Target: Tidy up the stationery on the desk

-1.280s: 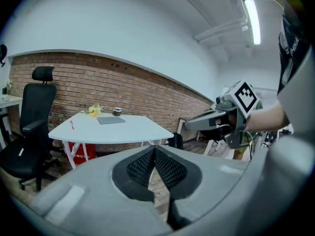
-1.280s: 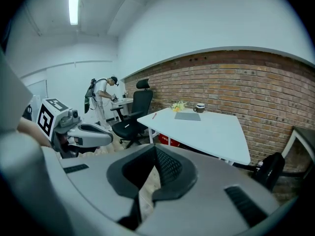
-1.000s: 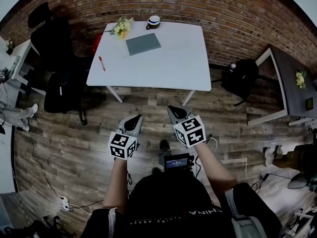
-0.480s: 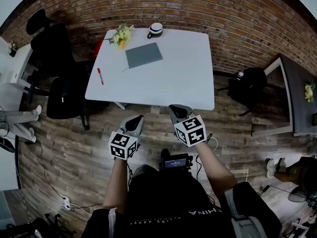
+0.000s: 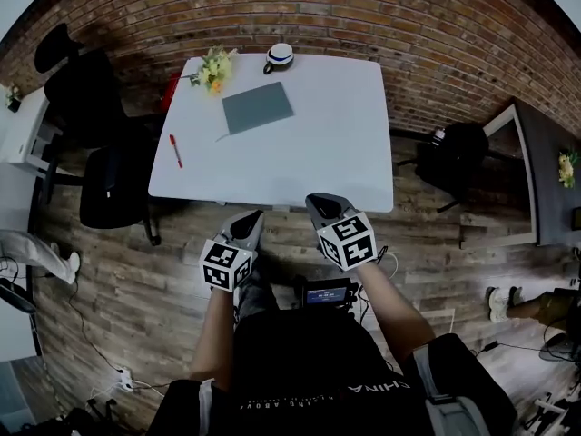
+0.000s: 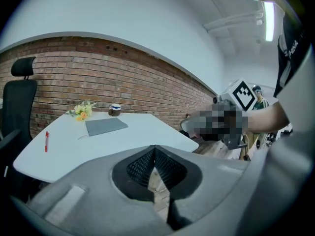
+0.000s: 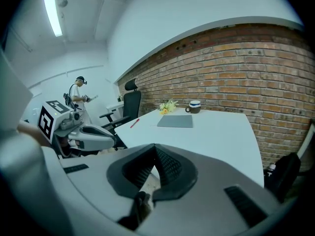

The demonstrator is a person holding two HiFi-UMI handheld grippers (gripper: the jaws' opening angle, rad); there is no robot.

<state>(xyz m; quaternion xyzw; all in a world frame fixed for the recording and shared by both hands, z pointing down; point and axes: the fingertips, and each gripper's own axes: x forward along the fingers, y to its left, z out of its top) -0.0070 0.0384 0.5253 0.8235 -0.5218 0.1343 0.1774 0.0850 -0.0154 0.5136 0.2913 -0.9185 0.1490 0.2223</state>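
Desk [image 5: 327, 125], white, against brick wall [image 5: 408, 16] on plank floor [image 5: 136, 271], black chairs [image 5: 86, 89] beside.

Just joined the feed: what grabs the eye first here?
A white desk against the brick wall: a grey notebook near its far side, a red pen by its left edge, flowers and a mug at the back. In front of its near edge, the left tool and right tool are both shut and empty.

White counter [image 5: 327, 143], upper centre: grey notebook [image 5: 258, 107], red pen [image 5: 175, 151], yellow flowers [image 5: 212, 65]. Red-brown brick wall [image 5: 363, 16] above, brown plank floor [image 5: 136, 271] below.
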